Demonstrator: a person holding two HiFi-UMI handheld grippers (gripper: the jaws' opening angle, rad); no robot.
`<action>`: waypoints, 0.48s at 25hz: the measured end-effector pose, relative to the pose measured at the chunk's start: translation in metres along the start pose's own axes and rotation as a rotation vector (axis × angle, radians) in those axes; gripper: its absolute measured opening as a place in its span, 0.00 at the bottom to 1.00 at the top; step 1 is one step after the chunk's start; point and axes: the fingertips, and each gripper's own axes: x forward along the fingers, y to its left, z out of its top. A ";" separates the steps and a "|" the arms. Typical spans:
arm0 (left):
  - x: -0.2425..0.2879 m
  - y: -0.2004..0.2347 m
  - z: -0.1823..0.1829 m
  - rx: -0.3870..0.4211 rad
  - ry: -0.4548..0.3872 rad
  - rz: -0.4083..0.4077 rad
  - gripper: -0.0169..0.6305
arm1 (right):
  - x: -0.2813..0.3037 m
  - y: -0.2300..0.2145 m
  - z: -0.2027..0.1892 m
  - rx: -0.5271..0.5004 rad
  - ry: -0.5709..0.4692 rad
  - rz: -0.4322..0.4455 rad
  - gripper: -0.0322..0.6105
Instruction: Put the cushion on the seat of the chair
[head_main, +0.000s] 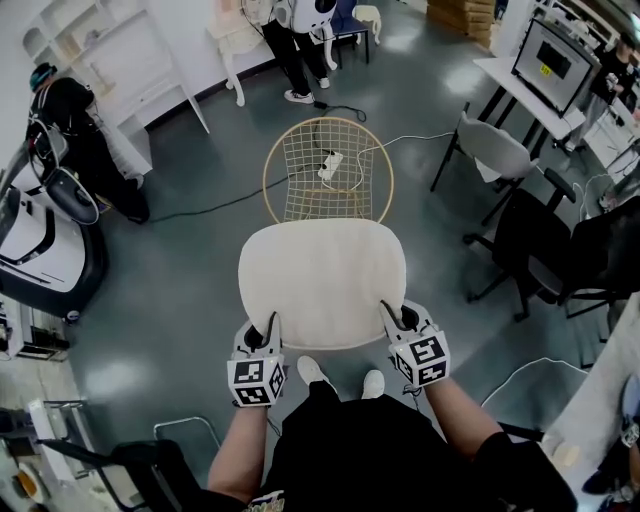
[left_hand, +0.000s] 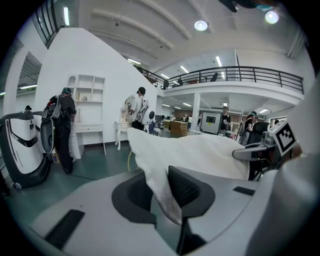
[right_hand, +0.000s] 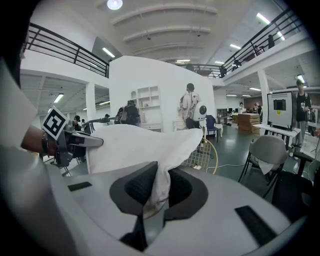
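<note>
A cream cushion (head_main: 322, 282) hangs flat in the air between my two grippers, just short of the gold wire chair (head_main: 327, 170) that stands ahead on the floor. My left gripper (head_main: 266, 335) is shut on the cushion's near left corner; in the left gripper view the fabric (left_hand: 160, 187) is pinched between the dark pads. My right gripper (head_main: 394, 322) is shut on the near right corner, with the cloth (right_hand: 160, 187) bunched between its pads. The chair's wire seat and back (right_hand: 206, 152) show past the cushion's far edge.
A white power strip (head_main: 331, 165) with cables lies on the floor under the chair. Black office chairs (head_main: 540, 250) and a grey chair (head_main: 493, 150) stand at the right, a white machine (head_main: 40, 245) at the left. People stand at the back and far left by white shelves (head_main: 120, 70).
</note>
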 end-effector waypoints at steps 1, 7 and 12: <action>0.003 0.009 0.003 0.001 -0.001 -0.004 0.16 | 0.007 0.004 0.003 0.002 -0.001 -0.004 0.13; 0.020 0.065 0.018 0.004 0.001 -0.024 0.16 | 0.055 0.029 0.025 0.014 0.001 -0.022 0.13; 0.034 0.106 0.026 0.013 -0.006 -0.043 0.16 | 0.091 0.046 0.036 0.021 -0.003 -0.041 0.13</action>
